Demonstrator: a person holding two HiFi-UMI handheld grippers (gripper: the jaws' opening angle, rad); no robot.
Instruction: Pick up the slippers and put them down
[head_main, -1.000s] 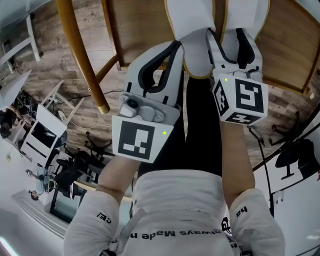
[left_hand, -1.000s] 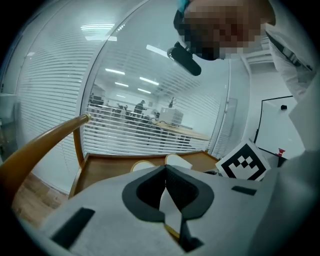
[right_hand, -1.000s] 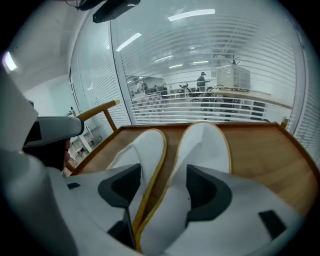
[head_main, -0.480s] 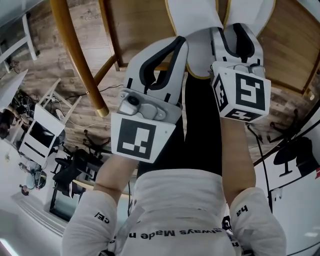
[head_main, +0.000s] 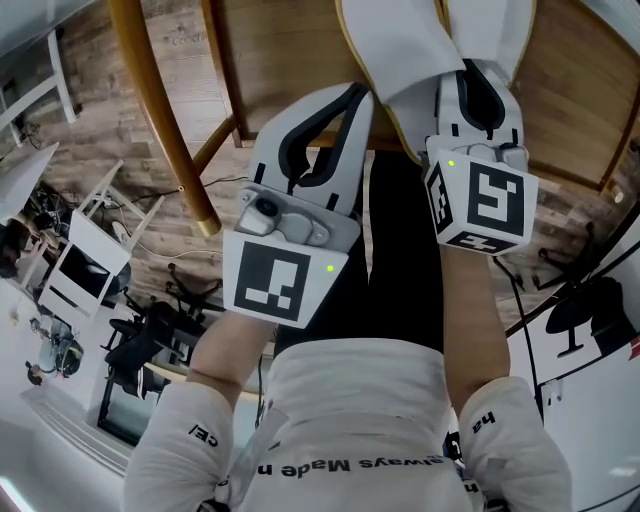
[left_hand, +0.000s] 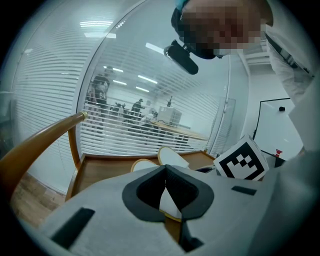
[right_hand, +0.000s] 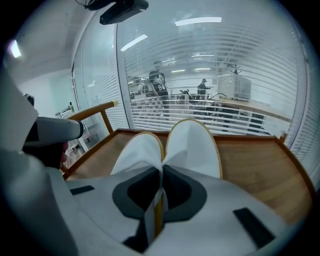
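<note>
Two white slippers with yellow rims (right_hand: 192, 142) (right_hand: 137, 152) lie side by side on a wooden table (right_hand: 260, 165). My right gripper (right_hand: 161, 167) has just been closing and is now shut on their touching inner edges, which stand pinched together between the jaws. In the head view the slippers (head_main: 400, 45) cover the tips of the right gripper (head_main: 478, 85). My left gripper (head_main: 355, 95) hovers beside them to the left, shut with nothing in it. In the left gripper view the left gripper (left_hand: 165, 167) points at the slippers (left_hand: 172, 157) beyond it.
The table has a raised wooden rim (head_main: 225, 70). A curved wooden rail (head_main: 160, 110) runs along its left side. Behind the table stands a glass wall with blinds (right_hand: 215, 75). Chairs and stands (head_main: 90, 270) crowd the floor at the left.
The right gripper's jaws have closed on the slippers' inner edges. The slippers have drawn together and swung a little to the right. The left gripper has stayed put.
</note>
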